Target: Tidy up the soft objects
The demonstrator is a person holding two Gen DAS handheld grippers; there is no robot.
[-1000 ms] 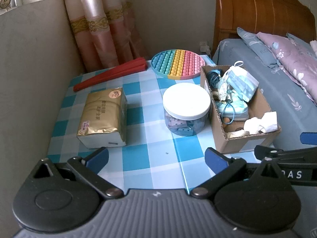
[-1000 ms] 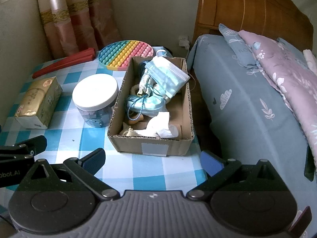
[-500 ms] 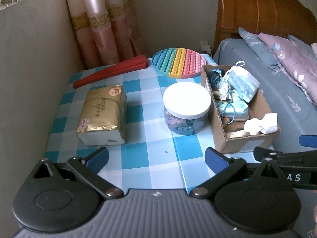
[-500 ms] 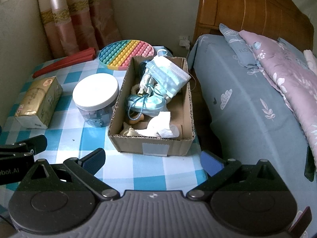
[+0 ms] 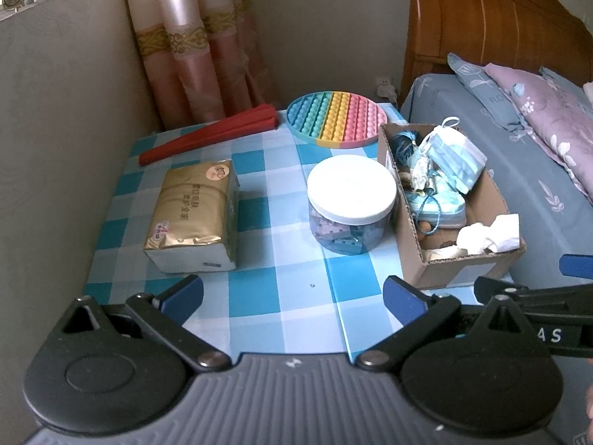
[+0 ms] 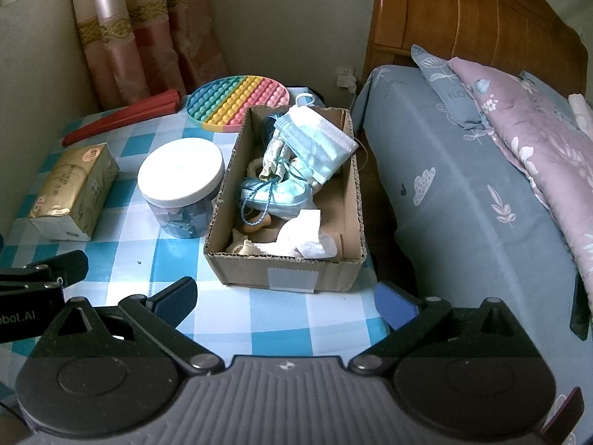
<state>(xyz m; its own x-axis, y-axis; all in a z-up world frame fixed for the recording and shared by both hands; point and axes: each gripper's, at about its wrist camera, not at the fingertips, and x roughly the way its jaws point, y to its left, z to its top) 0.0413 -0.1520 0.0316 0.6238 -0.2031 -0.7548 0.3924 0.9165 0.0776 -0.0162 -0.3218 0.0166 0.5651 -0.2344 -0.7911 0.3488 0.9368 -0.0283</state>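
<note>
Both the left gripper (image 5: 292, 296) and right gripper (image 6: 284, 298) are held wide open and empty above the table (image 5: 281, 296), while the mask (image 6: 318, 141) is lodged in the box (image 6: 285, 270).

Left wrist view: I look from the near edge of the tabletop (image 5: 259, 296) toward 12 o'clock, raised and tilted down, fairly near. Right wrist view: I sit further toward 3 o'clock, same heading, the cardboard box (image 6: 289, 274) dead ahead and the bed (image 6: 463, 193) at 2 o'clock. Shared by both: box, white-lidded jar (image 5: 352, 185), tissue pack (image 6: 70, 189), rainbow pad (image 5: 335, 116).
</note>
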